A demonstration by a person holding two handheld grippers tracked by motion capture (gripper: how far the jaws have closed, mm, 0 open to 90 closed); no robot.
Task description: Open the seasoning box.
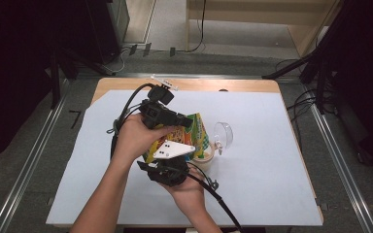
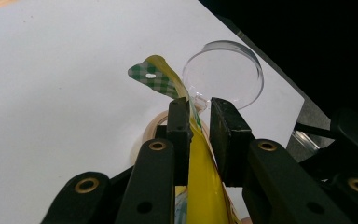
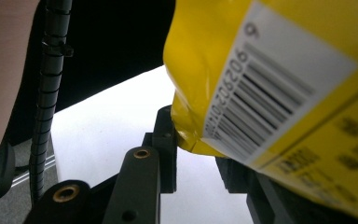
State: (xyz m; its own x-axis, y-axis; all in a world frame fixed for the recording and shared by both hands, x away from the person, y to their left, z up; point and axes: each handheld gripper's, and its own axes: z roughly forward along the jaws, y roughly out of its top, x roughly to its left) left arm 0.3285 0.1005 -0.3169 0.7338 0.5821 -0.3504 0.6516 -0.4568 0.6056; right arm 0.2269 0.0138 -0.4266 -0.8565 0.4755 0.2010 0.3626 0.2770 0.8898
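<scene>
You held a yellow bag up over the middle of the tabletop, one gripper in each hand. The tabletop was covered by a white sheet, with bare wood showing along the far edge.

Your left gripper came in from the left at the bag's upper part. In the left gripper view, its two black jaws stood close together with the bag's thin top edge running up between them; the left jaw lay against the yellow film, and a narrow gap showed at the right jaw, so I could not tell whether the grasp was firm. The bag's green-and-white checked corner curled over above the jaws.

Your right gripper sat below the bag, nearer to you, with a grey three-cornered plate on top. In the right gripper view, the bag's lower corner, beside a white barcode label, dipped between the jaws. The left jaw stood just beside it; the right jaw was mostly hidden behind the bag, so I could not tell whether that gripper was clenched on it.

A clear round lid stood tilted just to the right of the bag, with a pale cup beneath the bag.
</scene>
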